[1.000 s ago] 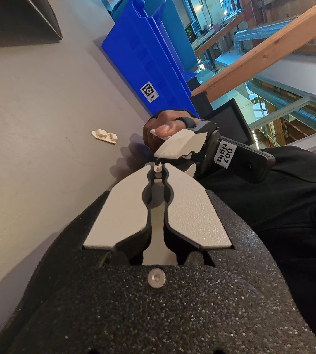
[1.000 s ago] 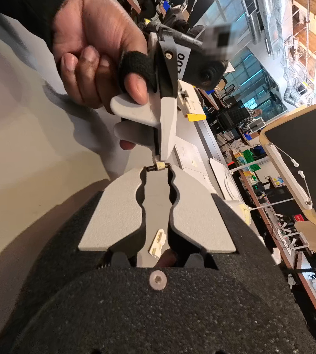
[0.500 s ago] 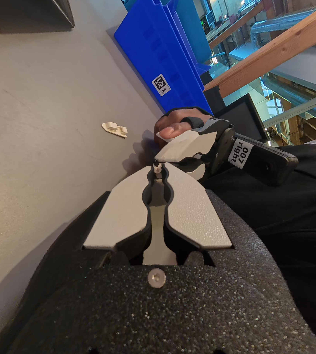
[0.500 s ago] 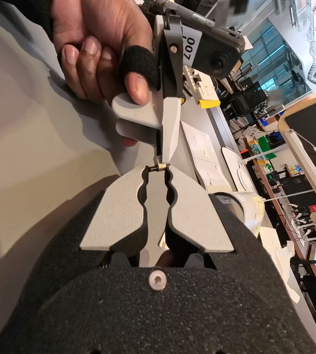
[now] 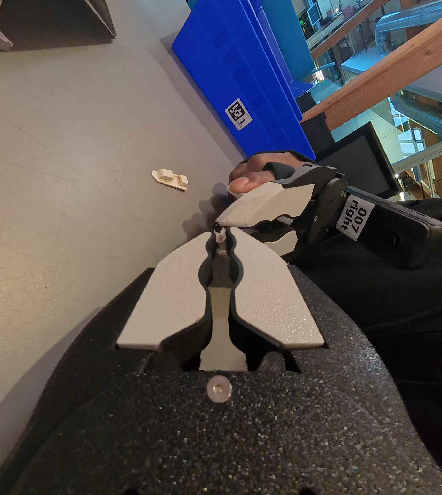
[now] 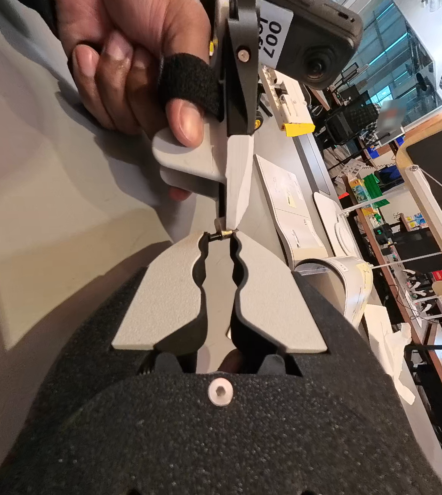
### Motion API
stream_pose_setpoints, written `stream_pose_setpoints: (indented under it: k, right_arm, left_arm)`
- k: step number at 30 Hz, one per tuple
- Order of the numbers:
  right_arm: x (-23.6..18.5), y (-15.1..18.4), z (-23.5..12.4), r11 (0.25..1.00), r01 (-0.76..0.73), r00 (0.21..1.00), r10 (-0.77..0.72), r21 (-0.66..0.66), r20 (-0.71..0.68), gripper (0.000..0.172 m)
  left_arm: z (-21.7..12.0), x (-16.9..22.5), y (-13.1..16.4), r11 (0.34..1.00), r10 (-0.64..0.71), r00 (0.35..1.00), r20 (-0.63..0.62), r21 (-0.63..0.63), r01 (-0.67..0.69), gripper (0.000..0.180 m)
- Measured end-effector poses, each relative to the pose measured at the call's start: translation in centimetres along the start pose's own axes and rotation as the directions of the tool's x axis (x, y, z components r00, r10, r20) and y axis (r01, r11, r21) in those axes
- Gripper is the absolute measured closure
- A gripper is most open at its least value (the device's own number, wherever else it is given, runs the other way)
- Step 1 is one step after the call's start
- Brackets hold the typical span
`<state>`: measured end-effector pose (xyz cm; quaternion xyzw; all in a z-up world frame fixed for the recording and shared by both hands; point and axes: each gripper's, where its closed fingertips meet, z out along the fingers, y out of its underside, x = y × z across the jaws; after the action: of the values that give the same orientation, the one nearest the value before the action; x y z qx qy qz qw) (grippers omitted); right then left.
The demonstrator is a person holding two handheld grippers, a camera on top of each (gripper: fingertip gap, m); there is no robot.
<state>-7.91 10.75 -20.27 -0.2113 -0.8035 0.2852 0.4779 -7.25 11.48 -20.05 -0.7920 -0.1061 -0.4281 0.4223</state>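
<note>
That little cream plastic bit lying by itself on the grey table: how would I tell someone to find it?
Start at the big blue plastic bin standing on the grey table. On the bare tabletop beside it lies a small, flat cream plastic clip with raised blocks on top. Unlike the tiny white and black piece pinched at the tips of the hand-held grippers, it lies loose, touched by nothing.

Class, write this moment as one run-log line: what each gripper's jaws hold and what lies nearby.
left gripper: jaws shut on small white part | right gripper: jaws shut on same part's black pin | cream clip loose on table | blue bin behind
</note>
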Motion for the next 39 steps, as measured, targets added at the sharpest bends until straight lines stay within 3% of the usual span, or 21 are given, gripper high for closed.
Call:
stream_pose_setpoints:
  k: [16, 28, 39]
  right_arm:
    - [-1.0, -0.6, 0.1, 0.998, 0.006, 0.998, -0.01, 0.058, 0.068, 0.155]
    - [-0.4, 0.6, 0.1, 1.0, -0.023, 0.998, 0.022, 0.017, 0.064, 0.151]
    - [1.6, 6.2, -2.0, 0.961, -0.195, 0.972, 0.215, -0.196, 0.089, 0.142]
  left_arm:
    - [0.3, 0.0, 1.5, 0.98, 0.147, 0.989, 0.011, -0.135, -0.144, 0.174]
    - [-0.1, -0.9, 0.5, 0.988, 0.128, 0.99, 0.051, -0.09, -0.123, 0.173]
    - [0.5, -2.4, 0.4, 0.979, 0.172, 0.972, 0.162, -0.134, -0.151, 0.173]
